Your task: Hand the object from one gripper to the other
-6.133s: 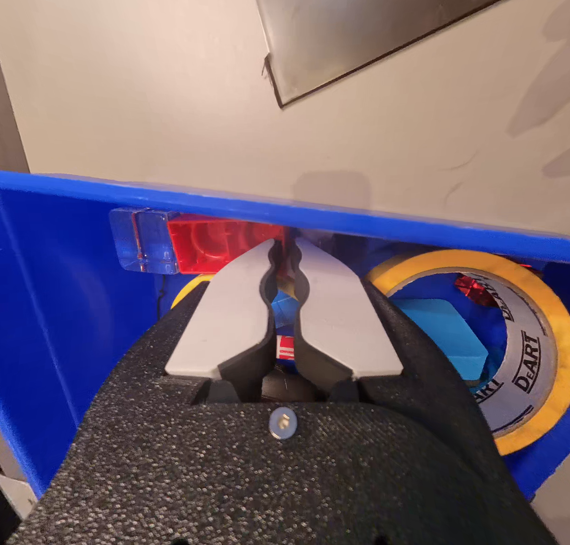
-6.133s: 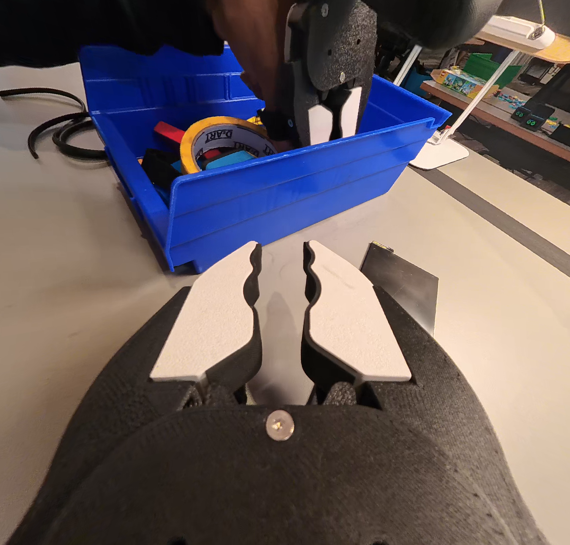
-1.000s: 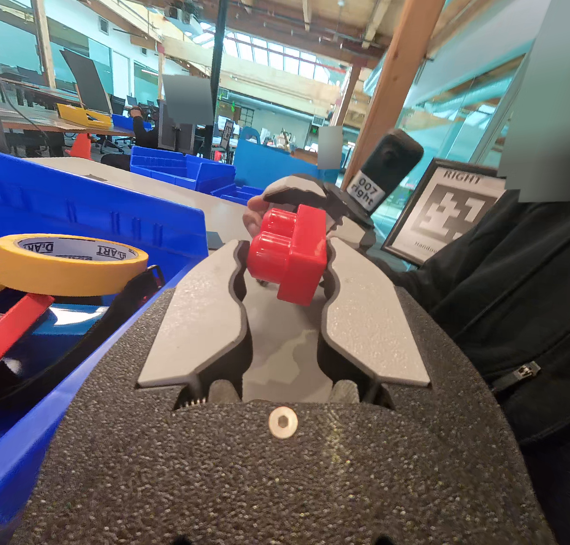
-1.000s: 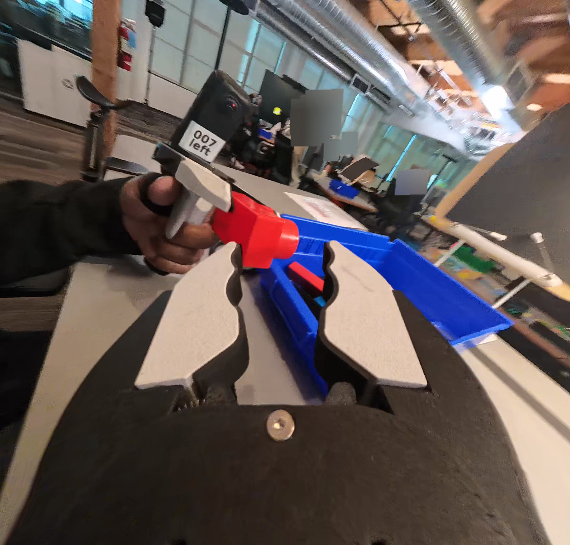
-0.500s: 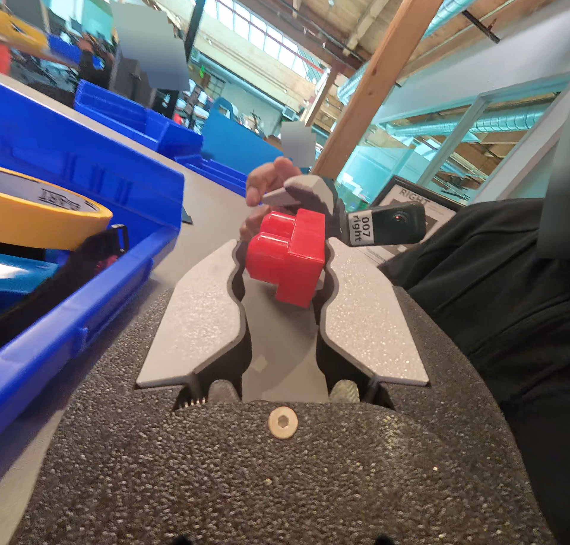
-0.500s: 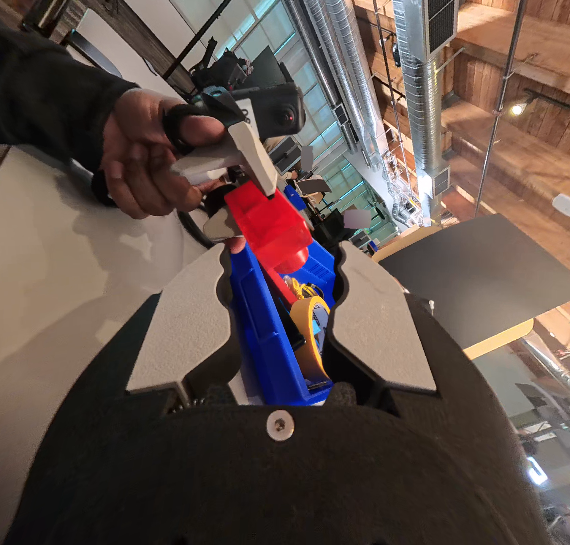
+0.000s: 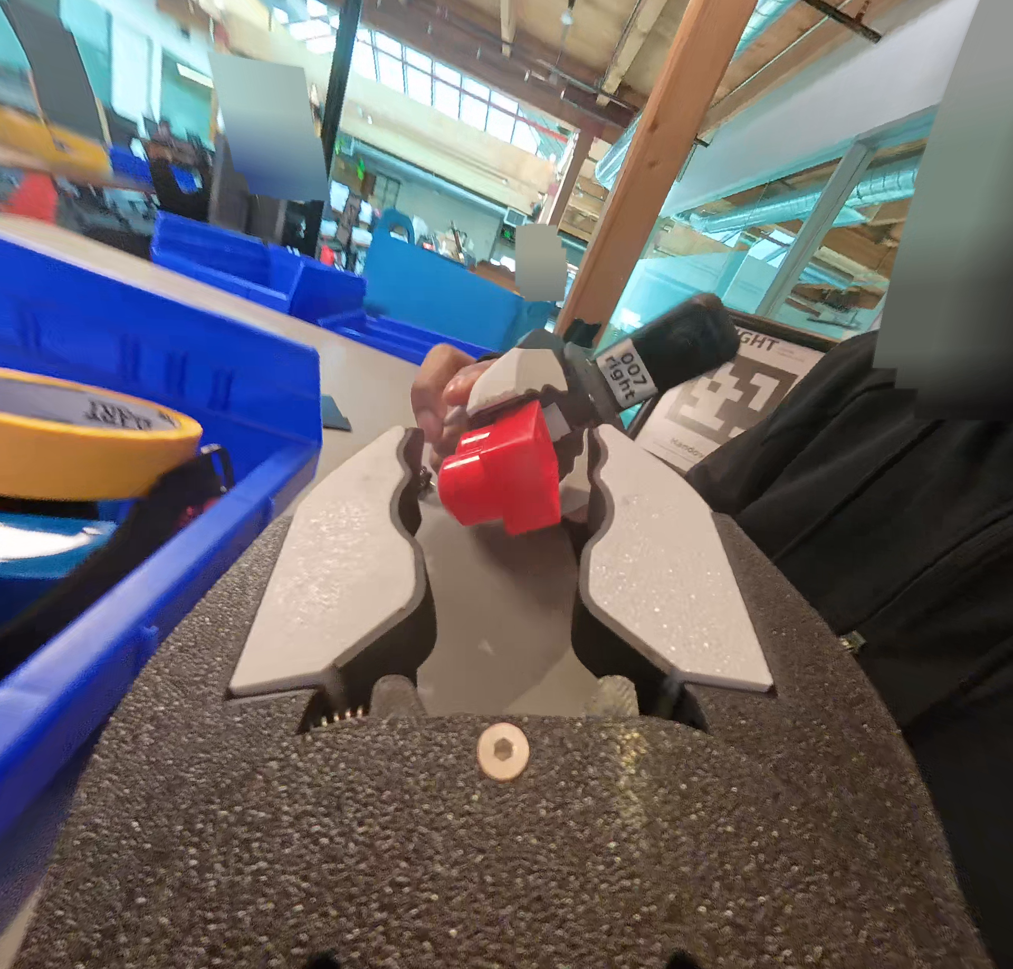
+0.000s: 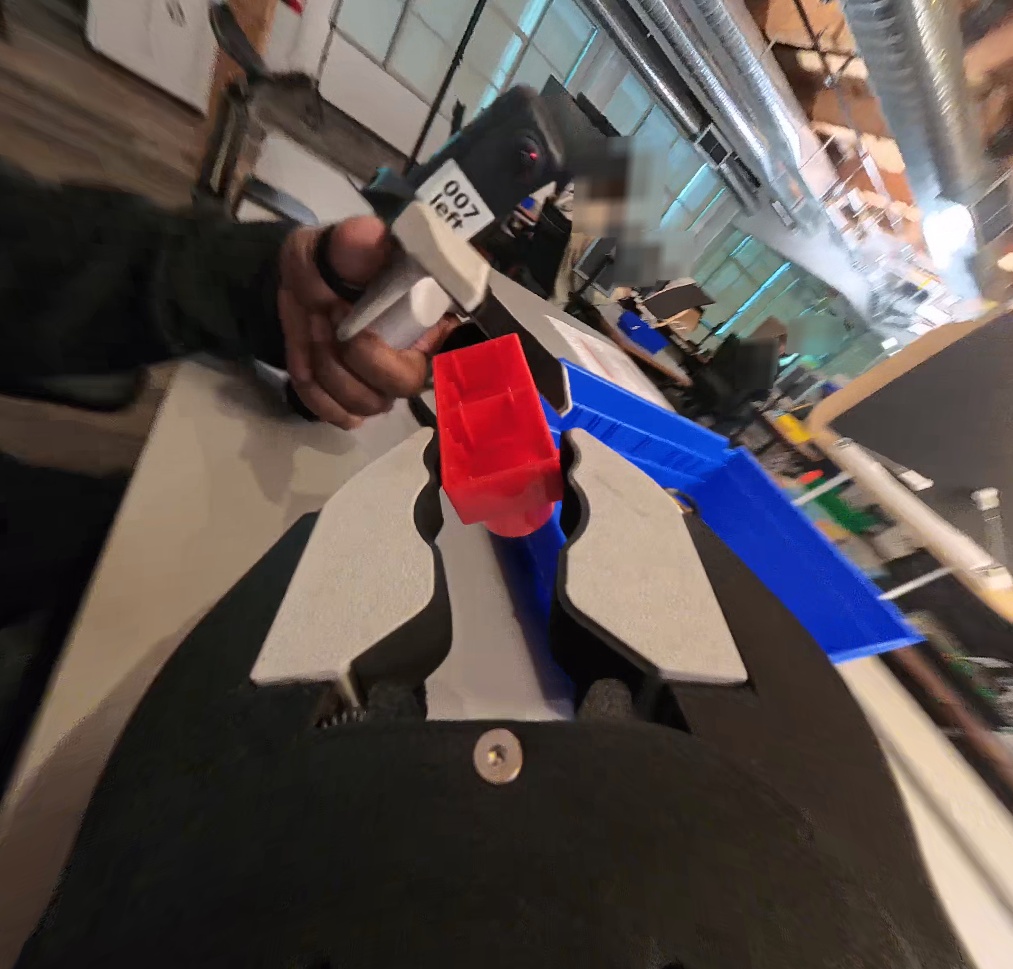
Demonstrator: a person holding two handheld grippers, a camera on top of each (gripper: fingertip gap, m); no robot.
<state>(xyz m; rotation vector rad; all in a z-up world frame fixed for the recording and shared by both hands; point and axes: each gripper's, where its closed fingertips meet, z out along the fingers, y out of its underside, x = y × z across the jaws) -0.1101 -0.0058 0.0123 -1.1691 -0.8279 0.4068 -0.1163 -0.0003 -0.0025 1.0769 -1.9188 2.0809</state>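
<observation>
A red toy brick (image 7: 501, 476) hangs in the air above the table. In the left wrist view my left gripper (image 7: 501, 438) is open, its fingers standing clear of the brick on both sides. My right gripper (image 7: 515, 394) comes in from beyond and clamps the brick's far end. In the right wrist view the right gripper (image 8: 499, 441) is shut on the brick (image 8: 493, 449), with both fingertips pressed against its sides. The left gripper (image 8: 482, 350), held in a hand, sits just behind the brick with its fingers spread.
A blue bin (image 7: 164, 372) stands at the left with a yellow tape roll (image 7: 82, 449) in it; it also shows in the right wrist view (image 8: 767, 531). A framed marker board (image 7: 729, 411) and a person's black jacket (image 7: 877, 504) are at the right. The grey table (image 8: 192, 504) lies below. My left and right fingertips are right by each other.
The right gripper has closed on the red brick. The left gripper, which held the brick before, has opened and let it go.
</observation>
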